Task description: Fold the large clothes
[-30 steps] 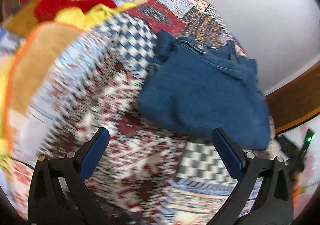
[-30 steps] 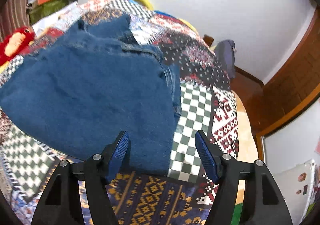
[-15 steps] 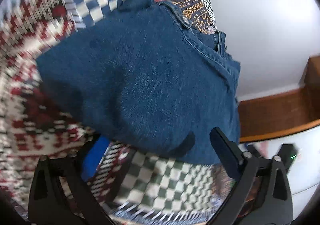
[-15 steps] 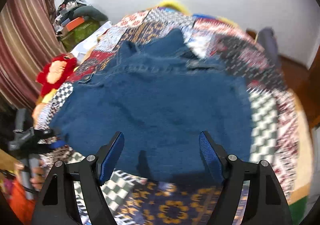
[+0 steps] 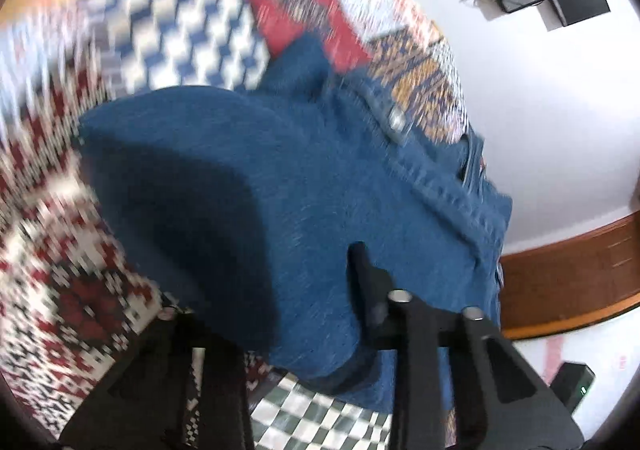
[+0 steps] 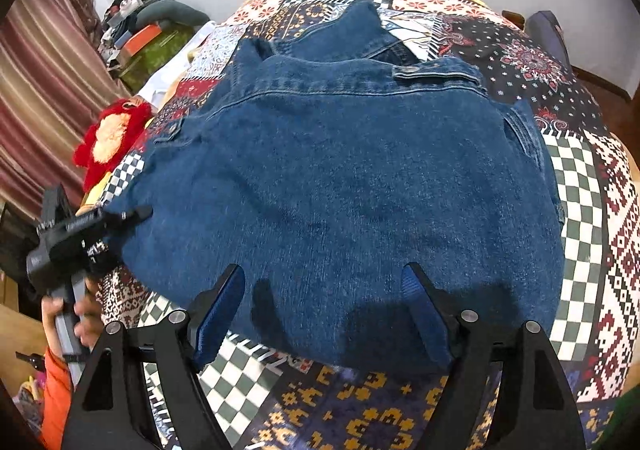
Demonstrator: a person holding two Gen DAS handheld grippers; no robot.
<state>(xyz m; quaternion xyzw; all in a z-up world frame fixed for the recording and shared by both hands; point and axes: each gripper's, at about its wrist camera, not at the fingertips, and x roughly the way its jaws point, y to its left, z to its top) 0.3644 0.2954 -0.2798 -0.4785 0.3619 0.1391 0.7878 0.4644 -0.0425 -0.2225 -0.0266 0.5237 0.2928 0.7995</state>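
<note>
Right now I have a folded denim garment (image 6: 344,189) lying in the middle of a bed under a patchwork bedspread (image 6: 588,217), its waistband with a metal button (image 6: 408,69) at the far side and its folded edge nearest me.

My left tool (image 5: 280,314) is at the garment's near left corner, seen at the left in the right wrist view (image 6: 132,214). Its jaws are closing with the denim edge between them; the cloth bulges over the left finger and hides it, so I cannot tell whether the pads already press on the fabric. A hand (image 6: 76,324) with an orange sleeve (image 6: 56,402) holds its handle.

My right tool (image 6: 324,310) hovers over the near edge of the garment, jaws wide apart and opening, blue pads (image 6: 218,318) on either side of the denim hem, not pressing on it.

A red and cream plush toy (image 6: 110,137) lies on the bed's left side, well apart from the garment. Farther left, by a striped curtain (image 6: 44,89), a green box (image 6: 154,53) carries a heap of mixed items (image 6: 132,21) on top; what is inside it I cannot see.
</note>
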